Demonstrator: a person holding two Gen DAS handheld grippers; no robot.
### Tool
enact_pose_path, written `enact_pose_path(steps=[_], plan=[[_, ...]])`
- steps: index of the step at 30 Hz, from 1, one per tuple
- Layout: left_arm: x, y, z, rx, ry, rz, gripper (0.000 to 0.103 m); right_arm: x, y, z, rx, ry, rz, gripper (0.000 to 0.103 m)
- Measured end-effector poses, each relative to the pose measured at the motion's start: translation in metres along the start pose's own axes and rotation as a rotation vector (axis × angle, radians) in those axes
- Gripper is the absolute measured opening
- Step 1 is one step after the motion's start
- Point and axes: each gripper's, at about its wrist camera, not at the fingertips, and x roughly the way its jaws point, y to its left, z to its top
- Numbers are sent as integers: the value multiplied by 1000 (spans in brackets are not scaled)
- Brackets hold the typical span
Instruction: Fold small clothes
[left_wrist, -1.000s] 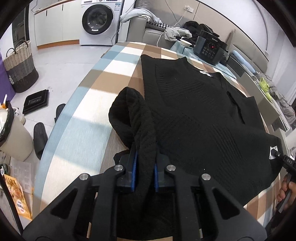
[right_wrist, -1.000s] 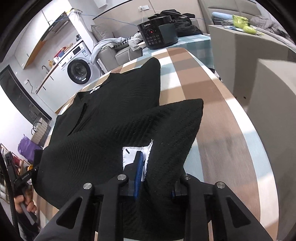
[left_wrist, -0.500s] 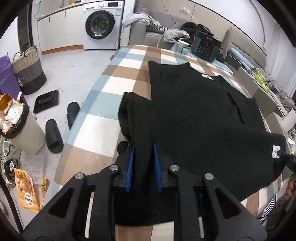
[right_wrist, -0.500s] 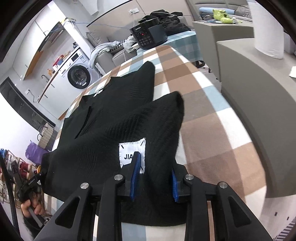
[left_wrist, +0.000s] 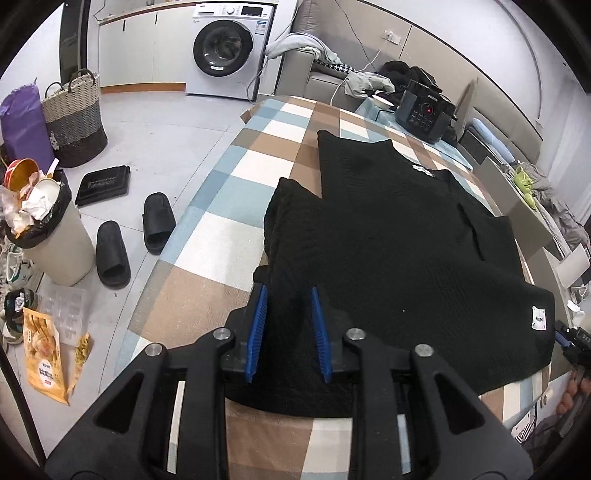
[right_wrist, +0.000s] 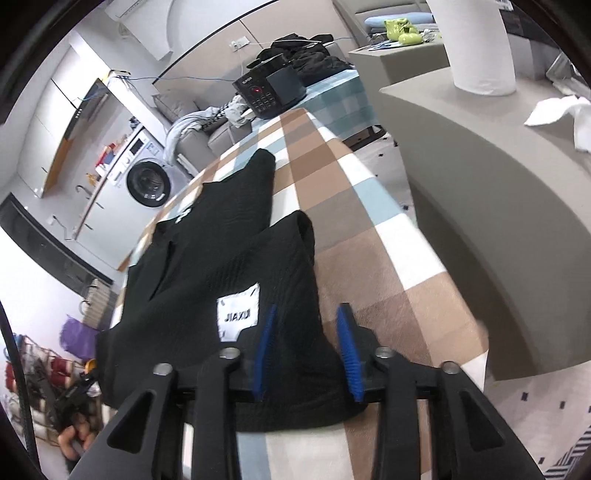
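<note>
- The table (left_wrist: 236, 184), under a checked cloth, carries the black knit top (left_wrist: 399, 236) spread flat. The top takes up the middle and the near end, and its lower hem comes close to the near edge.
- By my reading the top's long axis runs down the table. The neck, with its small white tag (left_wrist: 422, 170), points to the far end, toward the cooker (left_wrist: 424, 110); the hem points at the grippers.
- The near part lies doubled over the body, and a white label (right_wrist: 238, 315) shows face-up on the right-hand side of that fold.
- The knit looks soft, limp and fairly thick. It should drape and sag, not hold a crease, and it looks unlikely to slip or tear. The sensible holds are the two outer corners of a folded edge, pinched through both layers.
- The left gripper (left_wrist: 288, 332) has its blue pads parted, and cloth lies loose between them, not pinched.
- The right gripper (right_wrist: 306, 350) is likewise spread, wider, over the hem beside the label, holding nothing.
</note>
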Motion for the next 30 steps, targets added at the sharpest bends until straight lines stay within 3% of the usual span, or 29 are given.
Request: enact_pose_path(steps=[3, 8, 10, 11, 12, 19, 25, 29, 30], plan=[[3, -3, 0, -1, 11, 18, 46, 1, 1, -3, -16, 12, 30, 45], [9, -7, 1, 1, 6, 22, 46, 13, 10, -2, -60, 11, 26, 44], [11, -9, 2, 7, -12, 33, 32, 16, 13, -1, -75, 21, 30, 27], [9, -10, 1, 15, -16, 42, 16, 16, 16, -1, -89, 21, 24, 26], [10, -11, 2, 22, -14, 38, 14, 15, 19, -1, -101, 20, 20, 26], [7, -13, 0, 17, -33, 11, 12, 13, 15, -1, -76, 24, 51, 26], [24, -15, 2, 20, 1, 40, 13, 19, 17, 0, -82, 33, 30, 27], [26, -13, 4, 3, -20, 34, 13, 21, 21, -2, -105, 23, 17, 26], [25, -12, 3, 6, -29, 32, 11, 18, 23, -2, -125, 3, 13, 19]])
